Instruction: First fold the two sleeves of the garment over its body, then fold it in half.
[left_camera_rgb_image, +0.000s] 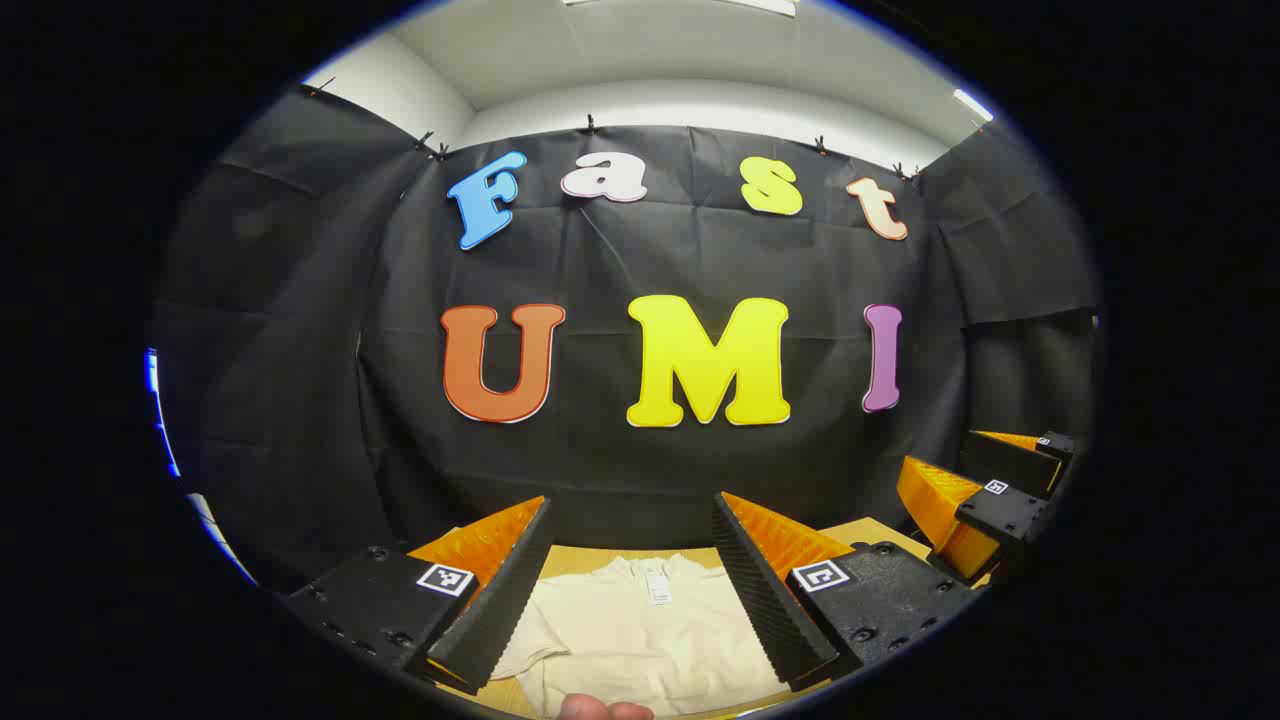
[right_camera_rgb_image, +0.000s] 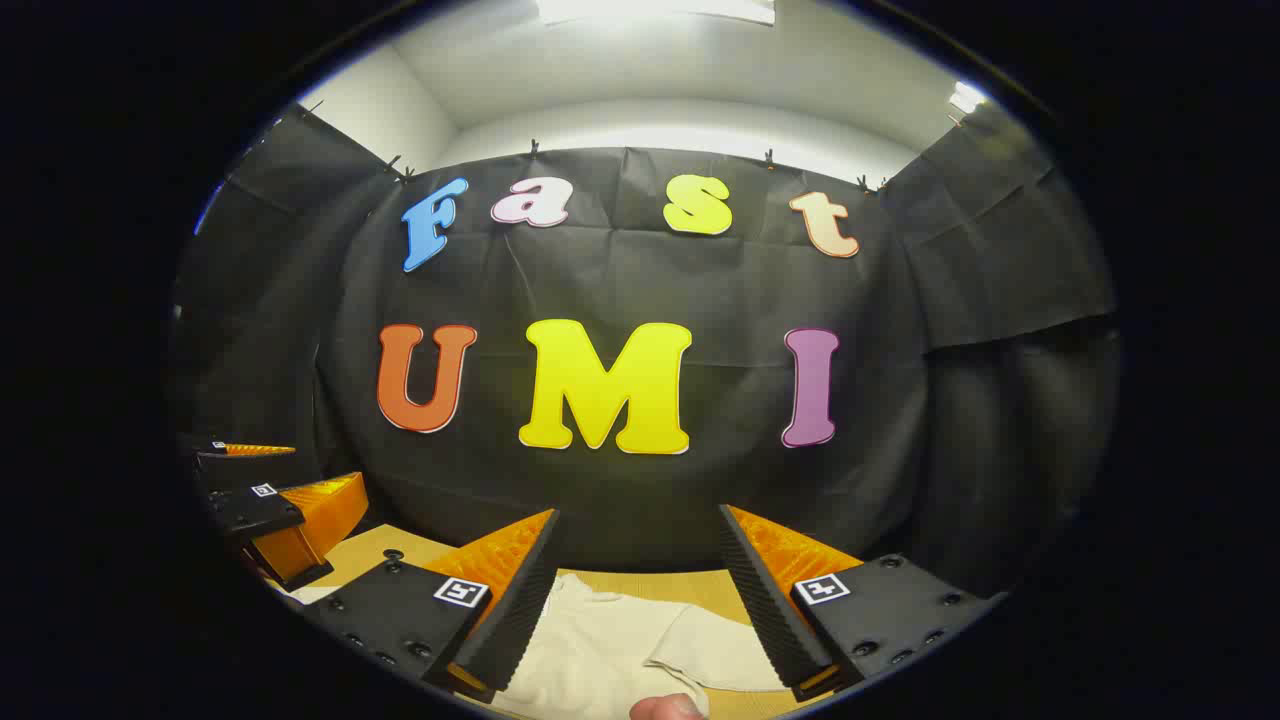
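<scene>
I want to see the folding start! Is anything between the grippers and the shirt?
Nothing visible is in the way. The cream shirt lies flat on the wooden table, and the left gripper and right gripper are both open above it with clear space beneath.

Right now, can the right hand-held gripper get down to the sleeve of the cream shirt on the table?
Probably yes. The right hand-held gripper hangs open above the cream shirt, and a sleeve lies flat just below its fingers, with nothing between them. The left hand-held gripper sits off to the side.
</scene>
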